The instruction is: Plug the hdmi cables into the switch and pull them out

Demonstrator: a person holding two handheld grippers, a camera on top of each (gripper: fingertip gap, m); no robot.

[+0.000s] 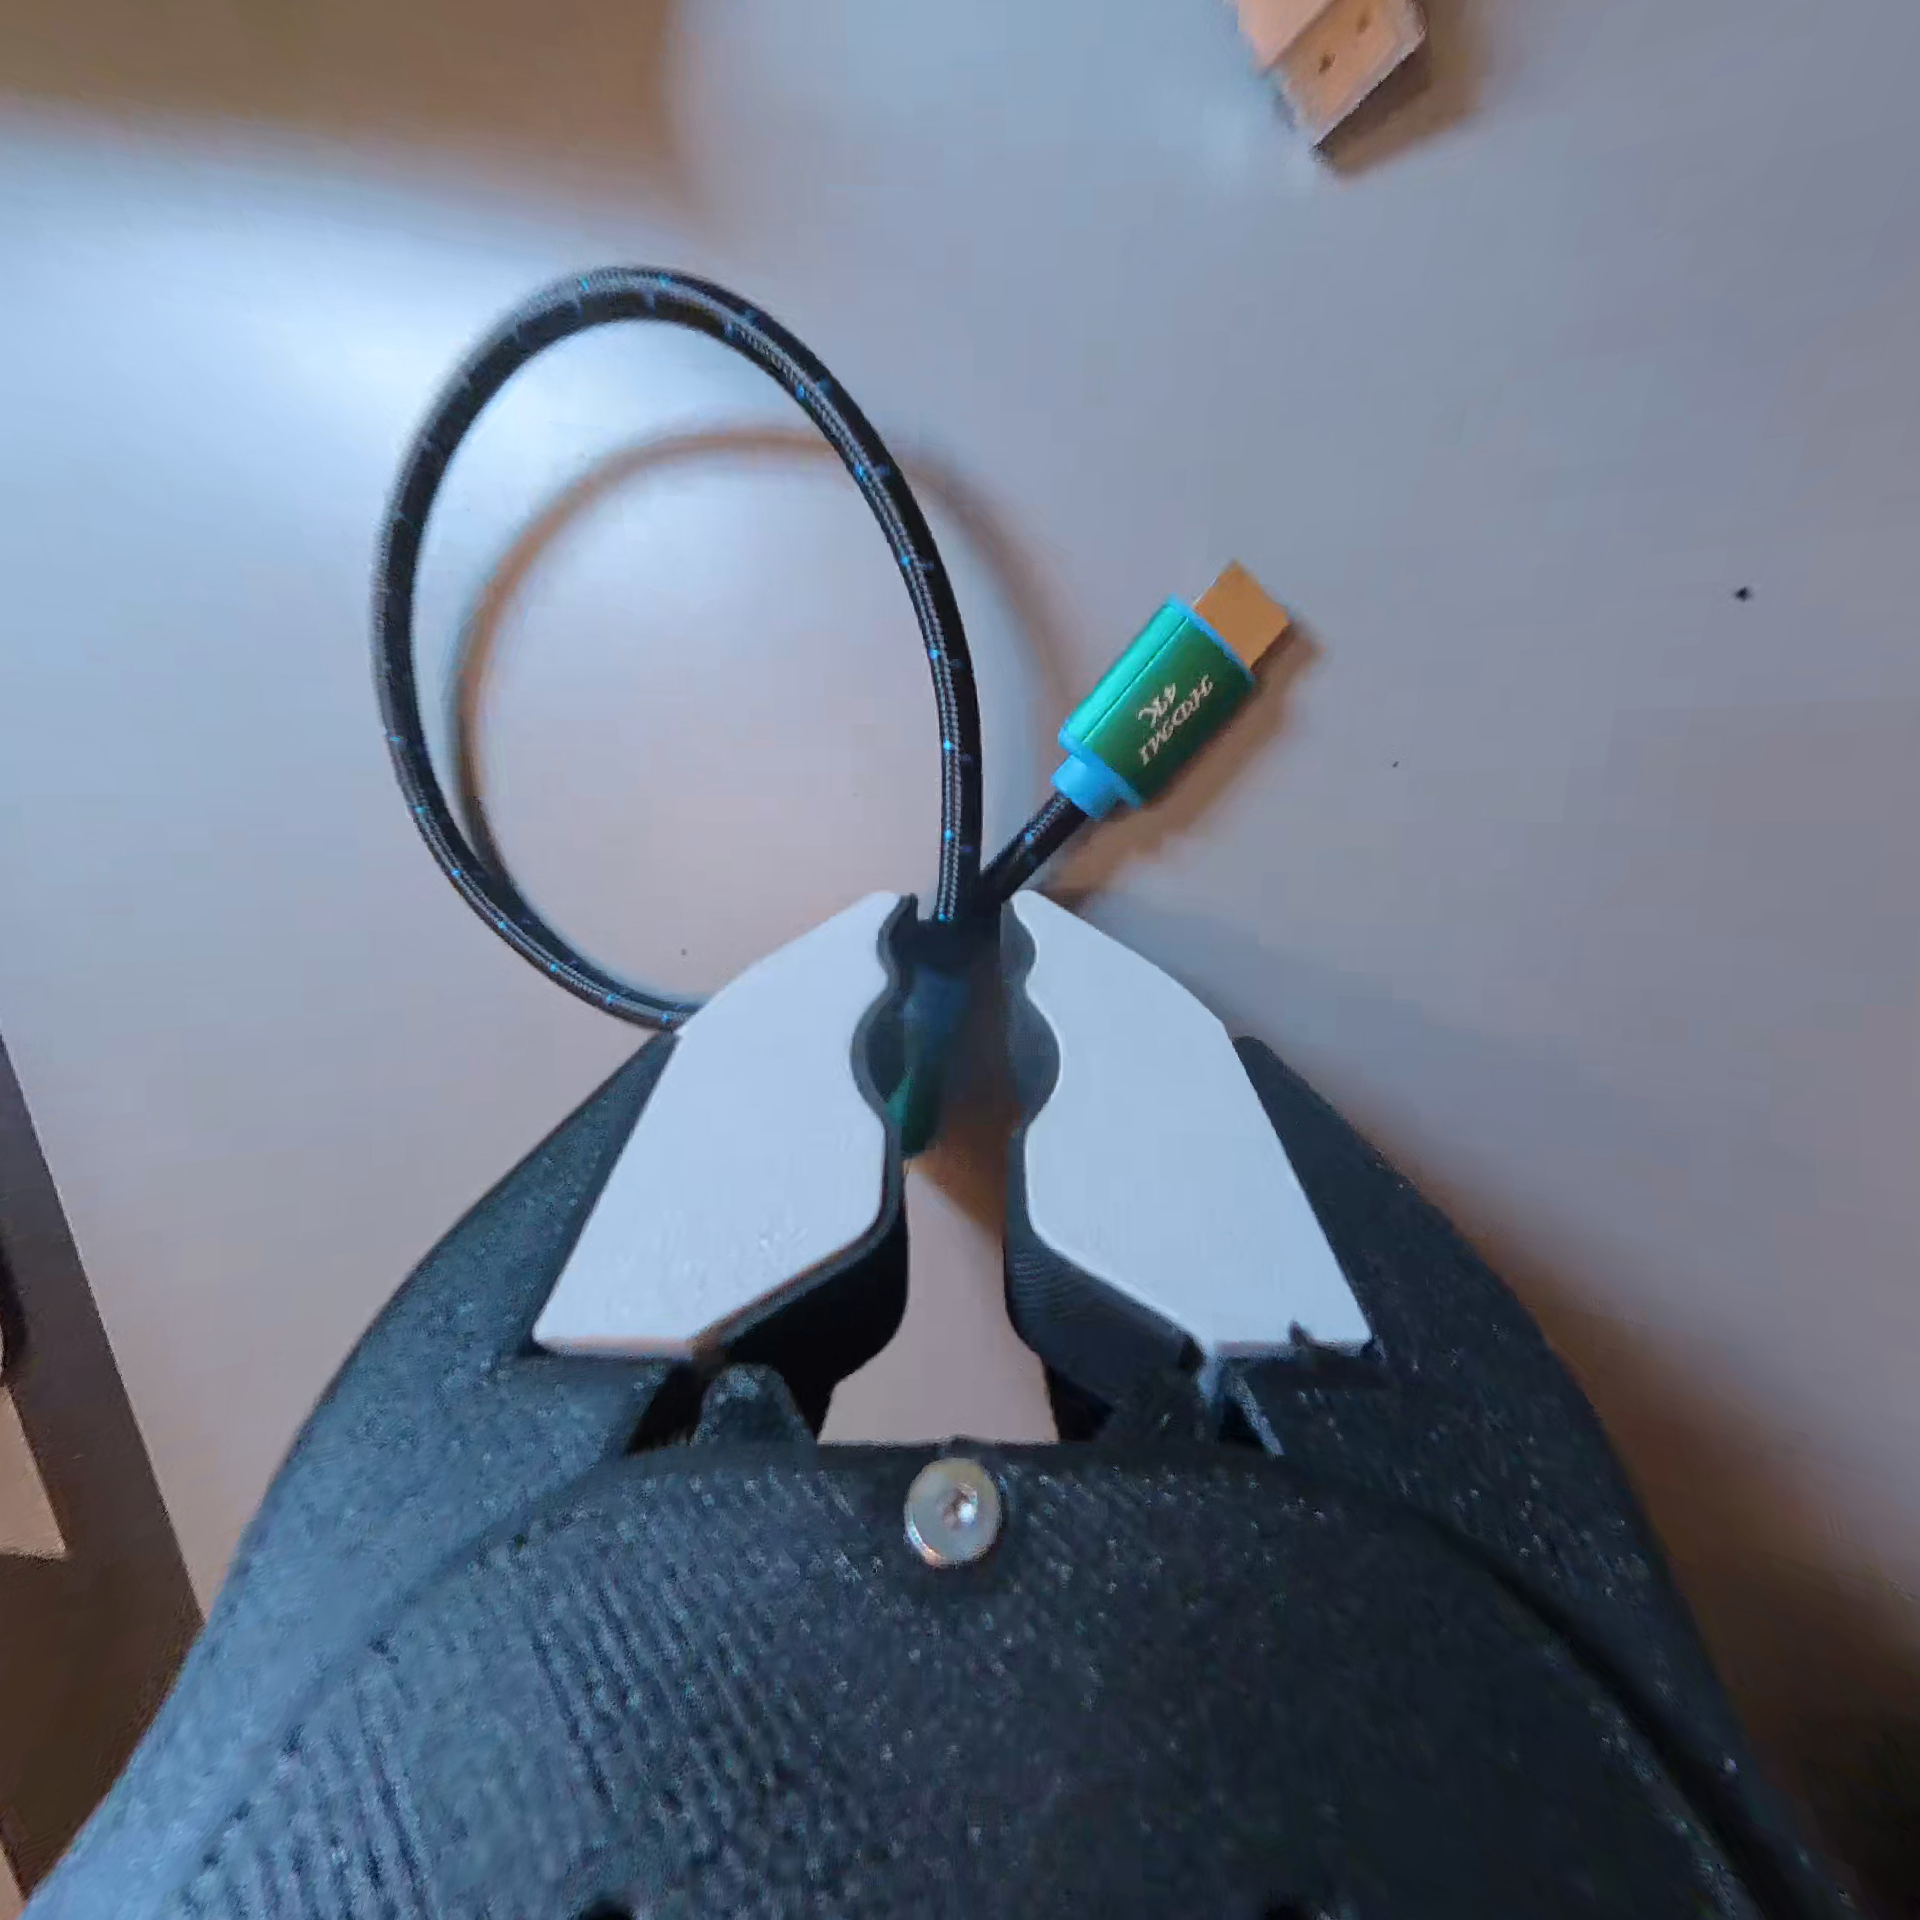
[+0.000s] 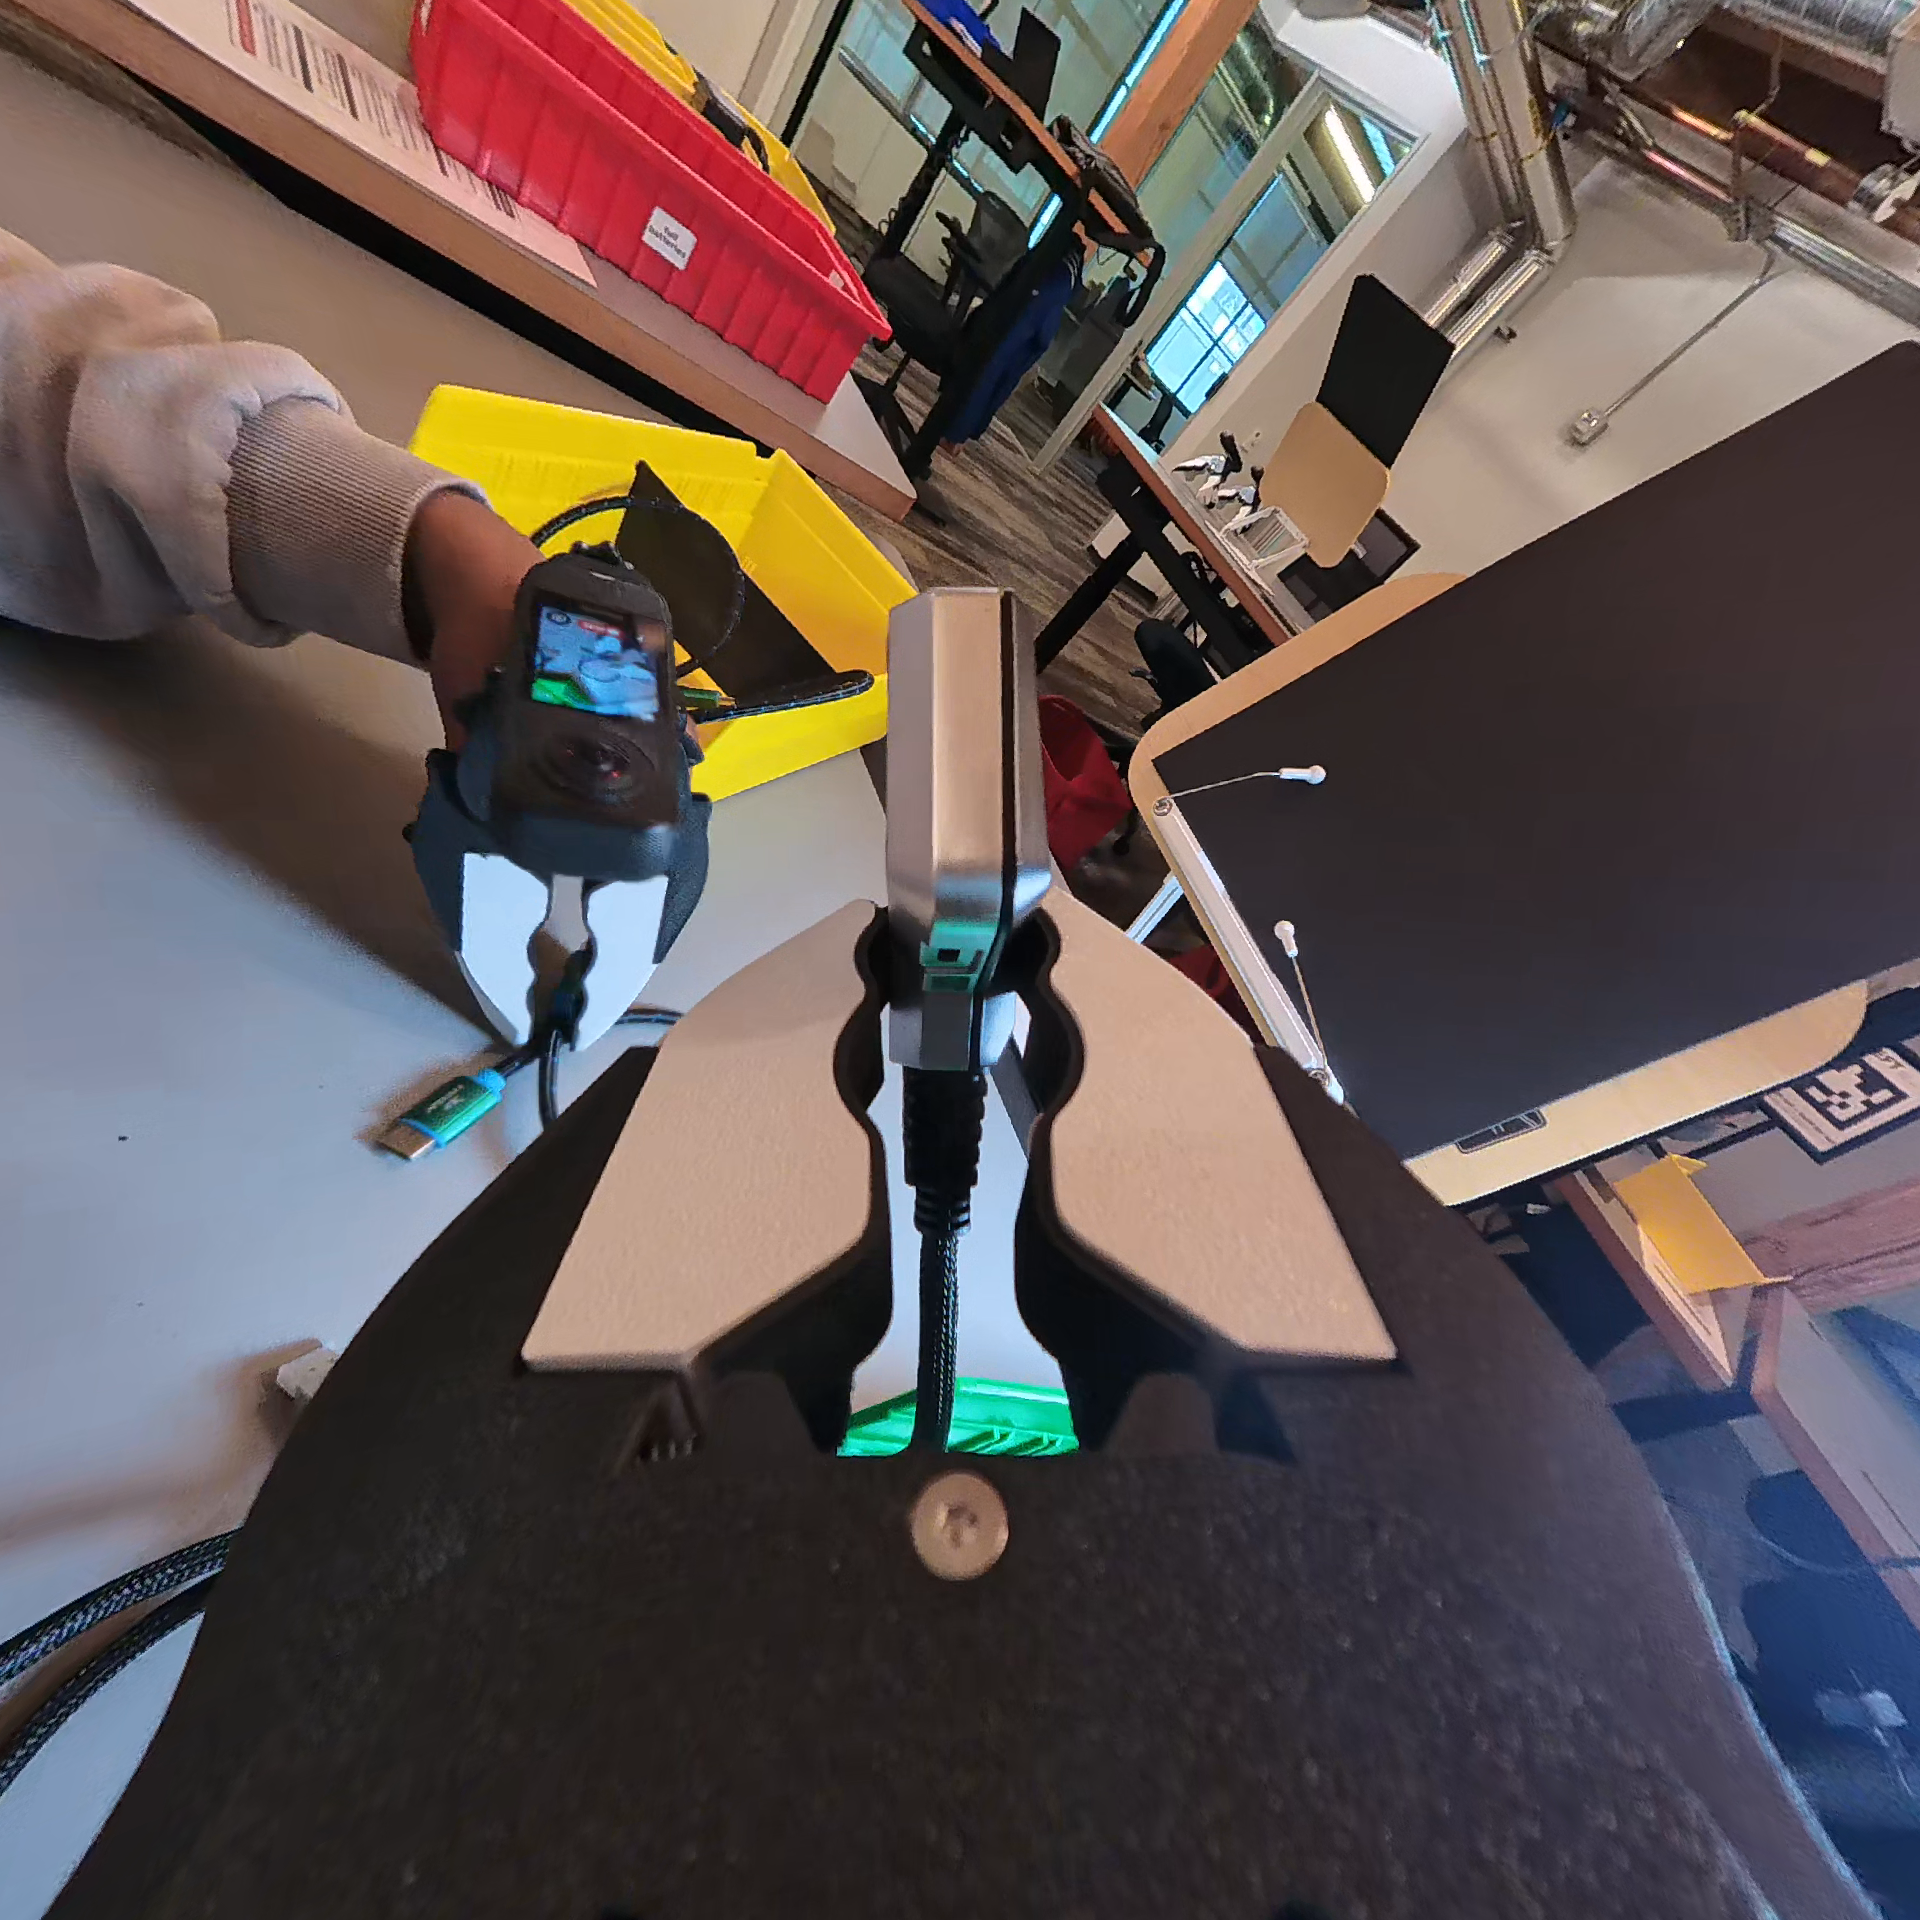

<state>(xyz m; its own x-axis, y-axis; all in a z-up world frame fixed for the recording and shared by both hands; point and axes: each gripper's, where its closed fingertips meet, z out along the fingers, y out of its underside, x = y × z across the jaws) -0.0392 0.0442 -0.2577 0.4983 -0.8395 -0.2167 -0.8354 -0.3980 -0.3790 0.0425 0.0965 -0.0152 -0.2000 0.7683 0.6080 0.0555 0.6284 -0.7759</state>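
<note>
Left wrist view: left gripper [image 1: 954,920], white fingers [image 1: 758,1122] on black body, clamped on one green plug of a braided black-and-blue HDMI cable [image 1: 416,623]. Cable rises from the fingertips in a single loop above the pale grey table [image 1: 1455,727] and ends in a second green plug [image 1: 1158,707] with gold tip, lying on the table just beyond the fingertips. Tan connector-like item [image 1: 1340,62], blurred, near the far edge of the view.

Right wrist view: right gripper [image 2: 956,935], closed around the lower end of a silver switch [image 2: 951,748], held upright off the table. Black braided lead [image 2: 940,1195] leaves the switch's underside, running down between the fingers. Left gripper [image 2: 556,1023] visible at left, held by a hand in a grey sleeve [image 2: 156,468]. Yellow bin [image 2: 810,540] at the table's far edge; red bin [image 2: 644,177] on the neighbouring bench.
</note>
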